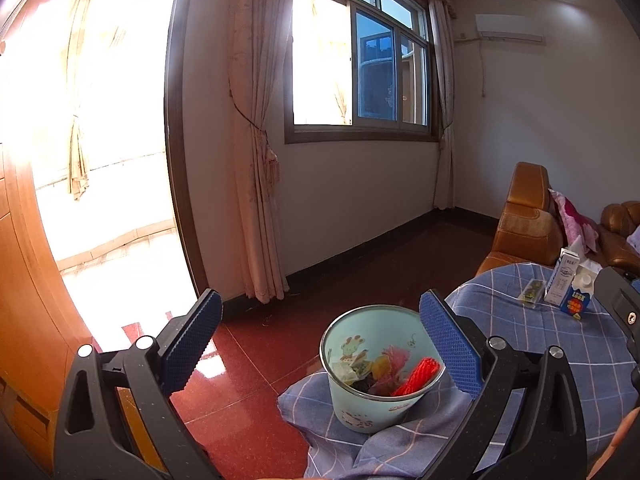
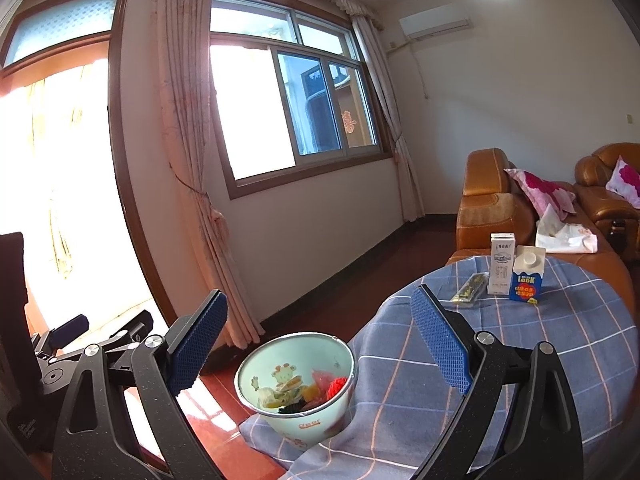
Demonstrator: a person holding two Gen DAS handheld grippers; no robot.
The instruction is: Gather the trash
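A pale green bin (image 1: 372, 396) with cartoon prints stands on the near edge of a blue checked table (image 1: 540, 344). It holds several wrappers and a red piece. The bin also shows in the right wrist view (image 2: 304, 412). On the table's far side stand a white milk carton (image 2: 501, 265) and a blue carton (image 2: 527, 276), with a flat green wrapper (image 2: 470, 290) lying beside them. My left gripper (image 1: 316, 344) is open and empty above the bin. My right gripper (image 2: 320, 340) is open and empty above the bin.
A brown leather sofa (image 2: 492, 204) with pink cushions and a white bag stands behind the table. The floor (image 1: 320, 280) is red tile. Curtains (image 1: 256, 160) hang by the window, with a bright doorway at the left. The left gripper's body shows at the far left of the right wrist view (image 2: 80, 344).
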